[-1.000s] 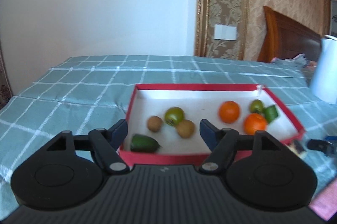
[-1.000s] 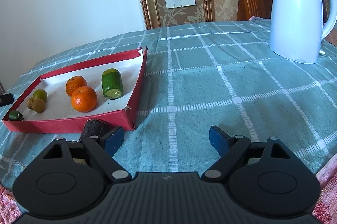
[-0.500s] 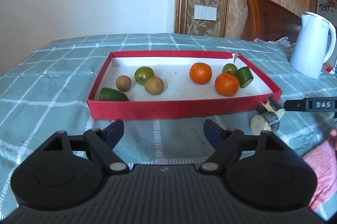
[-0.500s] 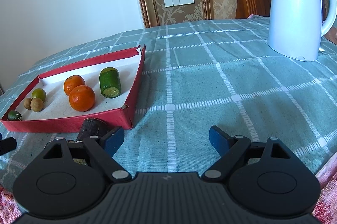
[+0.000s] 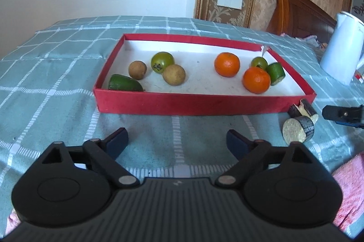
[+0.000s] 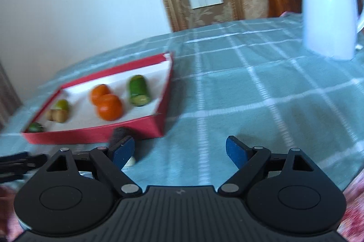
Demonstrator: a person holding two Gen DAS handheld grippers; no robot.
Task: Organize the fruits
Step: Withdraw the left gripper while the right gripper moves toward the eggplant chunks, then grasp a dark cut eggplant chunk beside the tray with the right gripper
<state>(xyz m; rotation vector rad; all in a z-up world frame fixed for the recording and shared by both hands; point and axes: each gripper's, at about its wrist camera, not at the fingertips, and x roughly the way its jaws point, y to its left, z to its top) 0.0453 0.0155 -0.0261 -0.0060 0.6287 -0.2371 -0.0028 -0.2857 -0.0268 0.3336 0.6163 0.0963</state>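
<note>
Your left tongs (image 5: 177, 139) are spread wide with nothing between them. They have just been opening, and they hang over the green checked cloth on the tabletop (image 5: 56, 64), in front of the red tray (image 5: 193, 103).

Inside the tray are two oranges (image 5: 256, 79), two small green round fruits (image 5: 162, 61), two brown round fruits (image 5: 174, 74), a green piece in the near left corner (image 5: 124, 83) and a short green cut piece (image 5: 275, 73) by the right wall.

Two dark cut pieces (image 5: 298, 129) lie on the cloth just outside the tray's near right corner.

Your right tongs (image 6: 179, 148) are spread too and hold nothing. One dark piece (image 6: 119, 133) sits just past their left finger. The right view is blurry.

A white kettle (image 6: 329, 5) stands well apart from the tray.
</note>
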